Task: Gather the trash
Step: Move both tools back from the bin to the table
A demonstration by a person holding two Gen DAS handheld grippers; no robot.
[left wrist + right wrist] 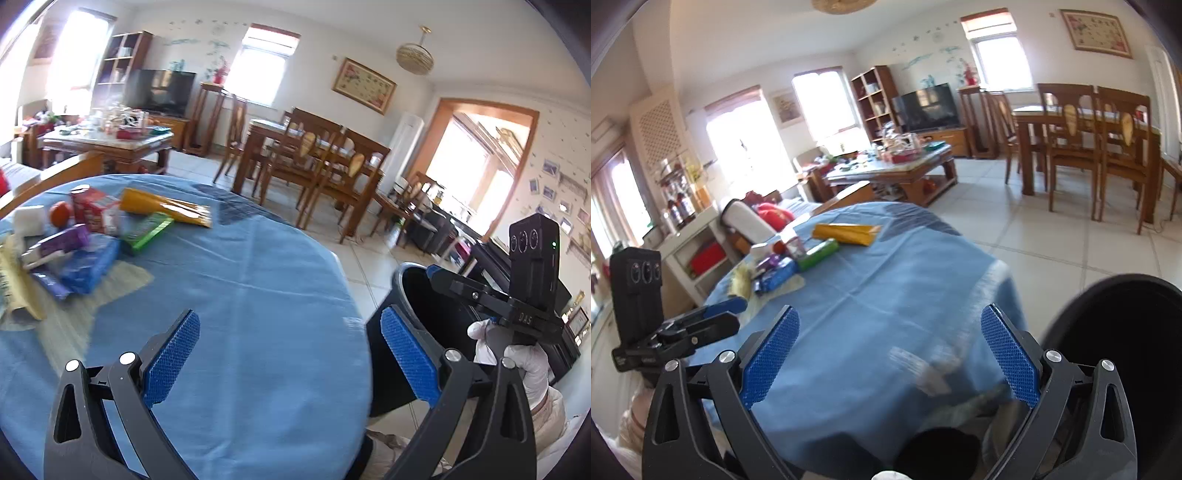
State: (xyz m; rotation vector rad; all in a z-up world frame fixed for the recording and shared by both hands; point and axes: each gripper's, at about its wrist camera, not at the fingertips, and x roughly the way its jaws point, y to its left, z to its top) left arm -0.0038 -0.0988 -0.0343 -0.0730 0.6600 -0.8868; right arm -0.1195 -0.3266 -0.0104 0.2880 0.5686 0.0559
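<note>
A pile of trash lies at the far left of the round table with the blue cloth: a yellow packet, a green packet, a red carton, a blue wrapper and a purple box. The pile also shows in the right wrist view. A black trash bin stands on the floor by the table's right edge. My left gripper is open and empty over the cloth. My right gripper is open and empty; a blurred pale object shows between its fingers, beside the bin.
A wooden coffee table with clutter stands behind the round table. A dining table with chairs stands on the tiled floor further back. A sofa is at the left. The right gripper's body hovers over the bin.
</note>
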